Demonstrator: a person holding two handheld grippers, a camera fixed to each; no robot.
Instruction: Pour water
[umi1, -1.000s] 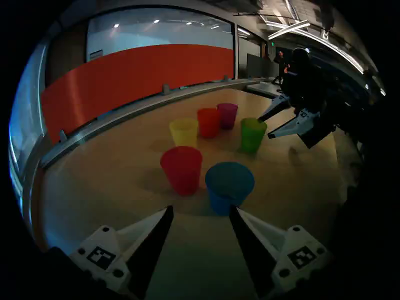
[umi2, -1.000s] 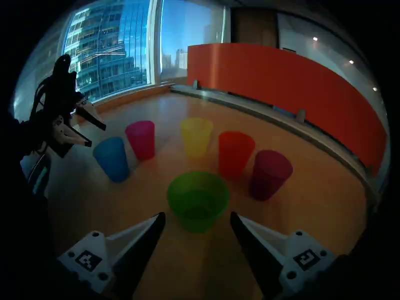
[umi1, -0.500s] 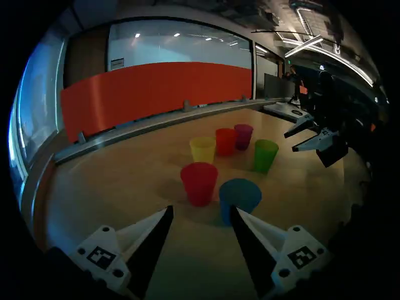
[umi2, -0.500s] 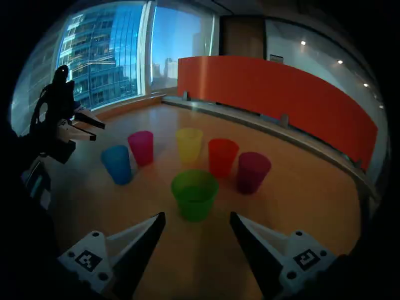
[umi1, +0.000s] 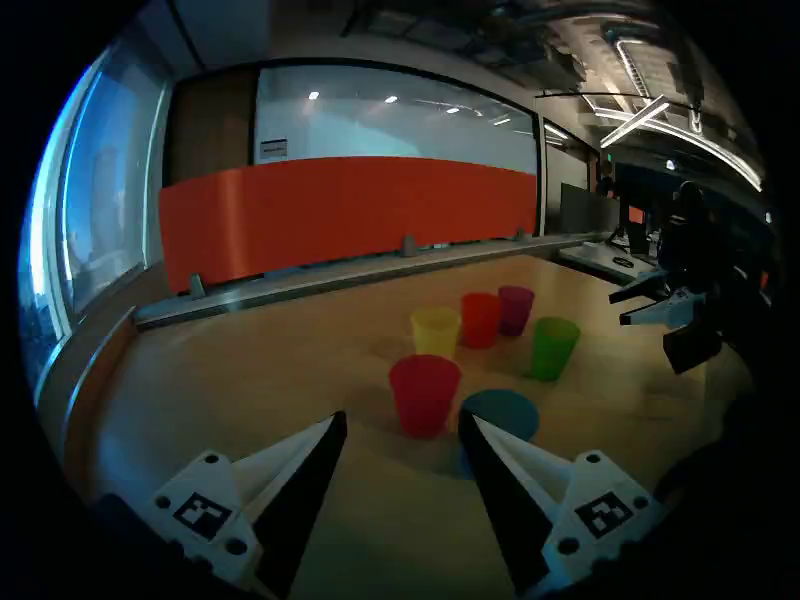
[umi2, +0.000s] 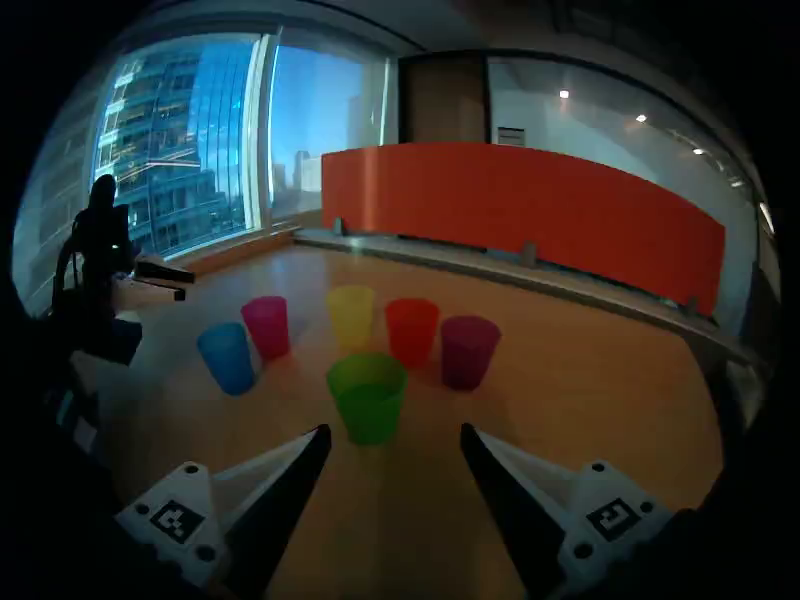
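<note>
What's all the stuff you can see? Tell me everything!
blue cup: one, blue, left end of the group
pink cup: one, pink, beside the blue one
yellow cup: one, yellow, back row
red cup: one, red, beside the yellow one
purple cup: one, purple, right end
green cup: one, green, in front
table: one, light wood, under the cups
wall panel: one, orange, behind the table
windows: several, blue, left of the panel
left gripper: one, white and black, open, empty
right gripper: one, white and black, open, empty
</note>
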